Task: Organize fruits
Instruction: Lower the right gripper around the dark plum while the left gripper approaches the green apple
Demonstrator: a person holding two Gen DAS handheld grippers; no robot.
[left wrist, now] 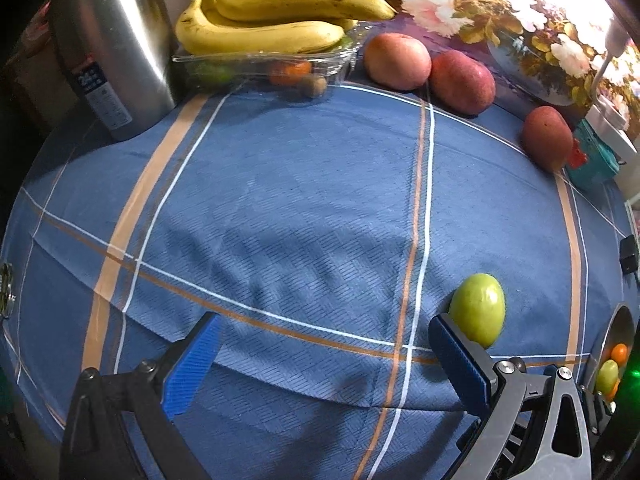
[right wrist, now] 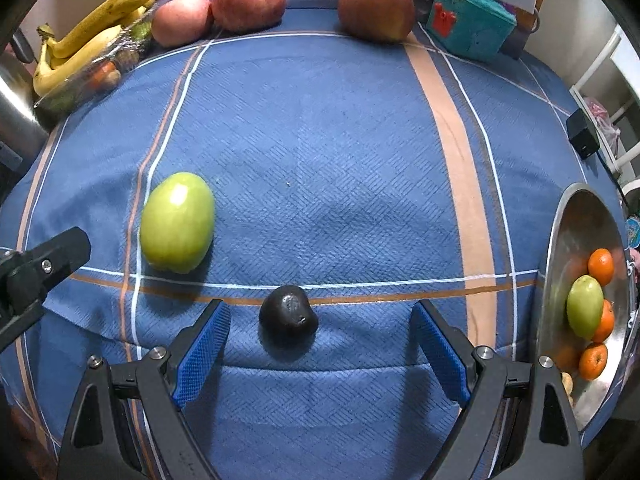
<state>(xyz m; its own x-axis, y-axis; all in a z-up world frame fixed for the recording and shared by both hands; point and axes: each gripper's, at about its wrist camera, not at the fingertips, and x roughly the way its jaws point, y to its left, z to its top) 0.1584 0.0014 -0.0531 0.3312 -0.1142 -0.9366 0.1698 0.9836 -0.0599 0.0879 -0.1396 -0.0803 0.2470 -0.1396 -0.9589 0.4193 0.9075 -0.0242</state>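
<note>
A small dark avocado (right wrist: pixel 288 317) lies on the blue checked cloth (right wrist: pixel 320 160), between the wide blue pads of my right gripper (right wrist: pixel 320 344), which stands open and does not touch it. A green fruit (right wrist: pixel 177 222) rests to its left, also seen in the left wrist view (left wrist: pixel 478 309) just beyond the right finger of my left gripper (left wrist: pixel 324 354), which is open over bare cloth. At the right edge a metal bowl (right wrist: pixel 576 240) holds oranges (right wrist: pixel 600 266) and another green fruit (right wrist: pixel 585 306).
Three red apples (right wrist: pixel 248 2) line the far edge. Bananas (left wrist: pixel 272 20) lie on a clear plastic box (left wrist: pixel 264 66) of mixed fruit beside a steel kettle (left wrist: pixel 112 48). A teal box (right wrist: pixel 468 28) and a small black cube (right wrist: pixel 582 134) sit at the far right.
</note>
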